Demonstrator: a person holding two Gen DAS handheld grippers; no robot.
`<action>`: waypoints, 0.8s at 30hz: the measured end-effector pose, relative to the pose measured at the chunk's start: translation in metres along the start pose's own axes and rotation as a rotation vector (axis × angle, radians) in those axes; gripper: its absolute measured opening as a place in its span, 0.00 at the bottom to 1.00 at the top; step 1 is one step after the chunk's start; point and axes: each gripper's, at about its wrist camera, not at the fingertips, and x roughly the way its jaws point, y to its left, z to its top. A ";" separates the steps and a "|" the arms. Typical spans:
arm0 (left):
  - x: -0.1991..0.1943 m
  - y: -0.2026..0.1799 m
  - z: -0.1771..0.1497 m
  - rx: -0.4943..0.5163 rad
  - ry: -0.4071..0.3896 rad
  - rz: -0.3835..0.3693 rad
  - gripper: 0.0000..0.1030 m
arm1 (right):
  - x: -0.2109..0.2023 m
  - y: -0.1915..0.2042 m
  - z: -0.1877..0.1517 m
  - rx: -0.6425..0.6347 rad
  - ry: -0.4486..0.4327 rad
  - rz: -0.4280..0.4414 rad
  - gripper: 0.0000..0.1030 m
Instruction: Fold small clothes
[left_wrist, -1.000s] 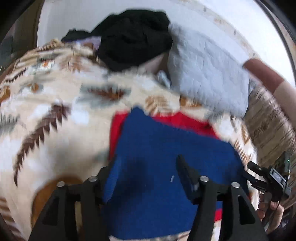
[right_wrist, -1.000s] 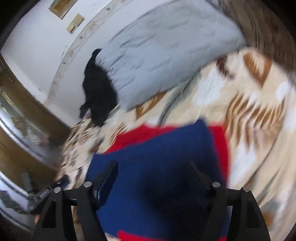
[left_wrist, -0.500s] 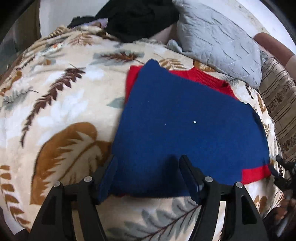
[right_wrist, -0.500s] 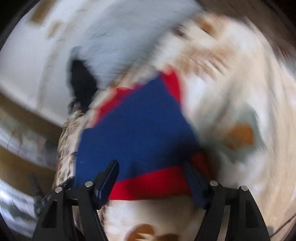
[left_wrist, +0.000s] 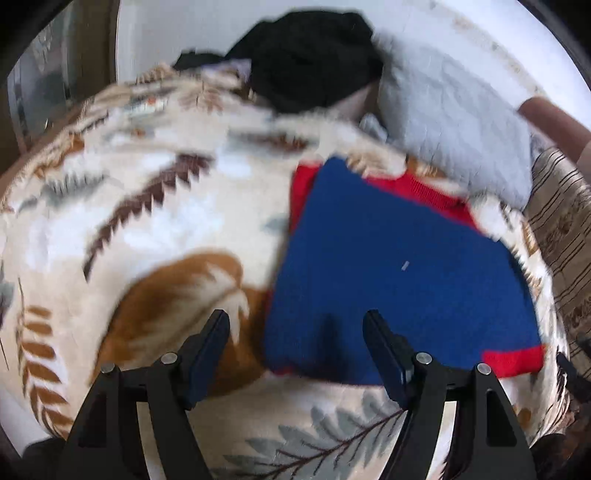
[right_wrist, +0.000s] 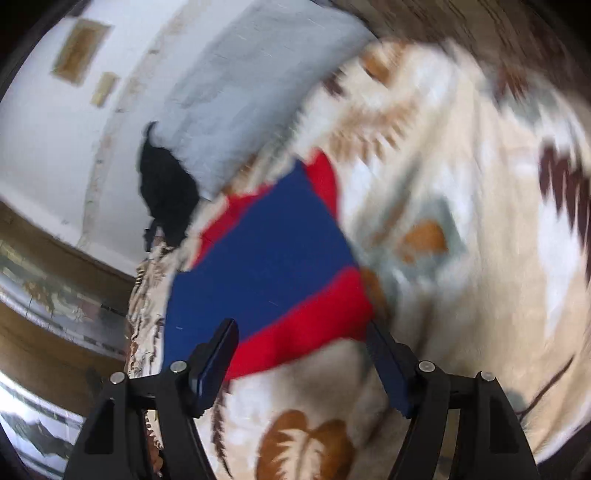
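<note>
On the bed's leaf-print blanket (left_wrist: 155, 236), blue-and-red garment (left_wrist: 399, 266) already folded flat into a neat rectangle, near grey pillow (left_wrist: 454, 122); fingers of left gripper (left_wrist: 295, 354) and right gripper (right_wrist: 301, 360) opening, nothing between them; black clothes (left_wrist: 314, 55) seemingly left to fold.

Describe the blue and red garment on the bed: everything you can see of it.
The blue and red knitted garment lies folded flat on the leaf-patterned fleece blanket, a rough rectangle. The top layer is plain dark blue; red shows along the far edge and as a band at one near corner. A small pale fleck sits on the blue. Nothing grips it: both claws hang at its near edge, jaws opening.
</note>
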 end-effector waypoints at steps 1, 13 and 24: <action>-0.003 0.000 0.002 0.000 -0.019 -0.008 0.73 | -0.002 0.011 0.007 -0.026 -0.013 0.021 0.73; 0.035 -0.015 0.013 0.033 0.009 -0.054 0.73 | 0.112 0.033 0.082 0.036 0.127 0.190 0.73; 0.057 -0.008 0.002 0.033 0.054 -0.023 0.73 | 0.126 0.027 0.119 0.057 0.081 0.183 0.73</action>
